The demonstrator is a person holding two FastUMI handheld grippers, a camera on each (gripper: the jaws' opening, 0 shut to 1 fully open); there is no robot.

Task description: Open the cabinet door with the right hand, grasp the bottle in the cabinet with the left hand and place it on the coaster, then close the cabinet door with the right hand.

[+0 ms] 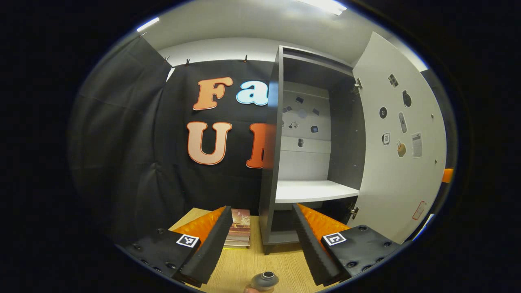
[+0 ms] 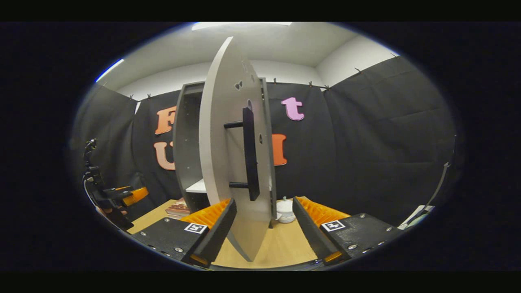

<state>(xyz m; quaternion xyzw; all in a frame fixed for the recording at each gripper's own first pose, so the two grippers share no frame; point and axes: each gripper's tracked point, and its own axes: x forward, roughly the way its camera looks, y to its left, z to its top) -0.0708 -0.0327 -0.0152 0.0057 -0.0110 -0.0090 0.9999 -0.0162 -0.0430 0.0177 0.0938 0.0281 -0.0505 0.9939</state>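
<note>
So the cabinet (image 1: 309, 134) is standing wide open on the wooden table (image 1: 244, 264), its door (image 1: 401, 142) swung out to the right in the left gripper view. The inside of the door has a bunch of little stickers on it, same as the cabinet's back panel. The white shelf (image 1: 311, 190) inside is bare.

The bottle (image 1: 264, 280) is down at the very bottom edge of the left gripper view, standing on the table in front of the cabinet, seen from above so you're looking at its open mouth. It sits on something brownish that might be the coaster, can't really tell. The left gripper (image 1: 258, 244) has its jaws spread wide, hanging above the bottle and not touching it. A stack of books (image 1: 239, 232) sits just left of the cabinet.

In the right gripper view, the door's edge is straight ahead with its dark bar handle (image 2: 250, 152) facing the camera. The right gripper (image 2: 263, 228) is spread open too, fingers on either side of the door's lower edge, gripping nothing. A small white jar (image 2: 285, 211) sits on the table behind the door. Far left in that view the left gripper is visible, held by a hand.
</note>
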